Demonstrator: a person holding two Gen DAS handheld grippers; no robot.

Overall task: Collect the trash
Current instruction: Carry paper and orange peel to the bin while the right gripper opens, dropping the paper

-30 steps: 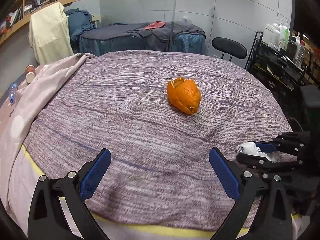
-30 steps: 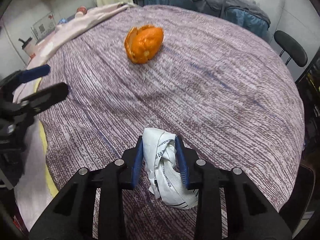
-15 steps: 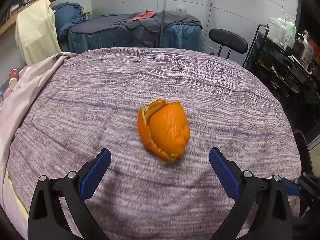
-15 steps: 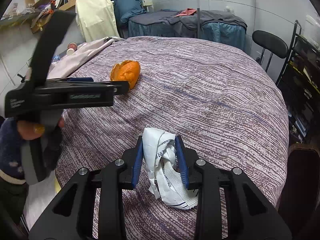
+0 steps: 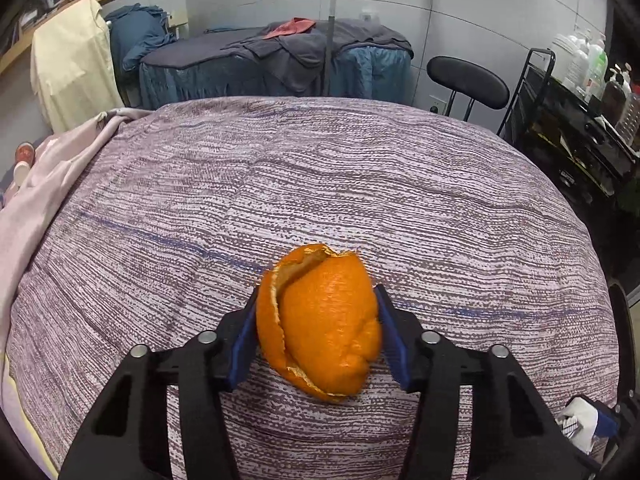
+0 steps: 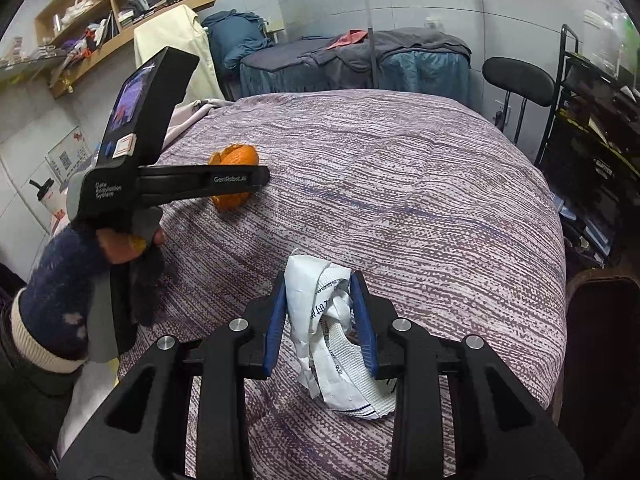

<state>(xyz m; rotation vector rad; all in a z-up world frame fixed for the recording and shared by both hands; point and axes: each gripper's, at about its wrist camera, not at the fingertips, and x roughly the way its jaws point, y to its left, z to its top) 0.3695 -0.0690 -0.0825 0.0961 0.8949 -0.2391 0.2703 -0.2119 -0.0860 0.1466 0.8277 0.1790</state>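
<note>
1. A purple-and-white striped bedspread covered a bed, a pink sheet showing along its left edge.
2. Beyond the far edge stood a black stool, a dark-draped massage table and a black cart.
3. The left gripper had its blue pads against both sides of an orange peel, near the bedspread's middle; nothing blocked it.
4. The right gripper pinched a crumpled white wrapper above the near edge.
</note>
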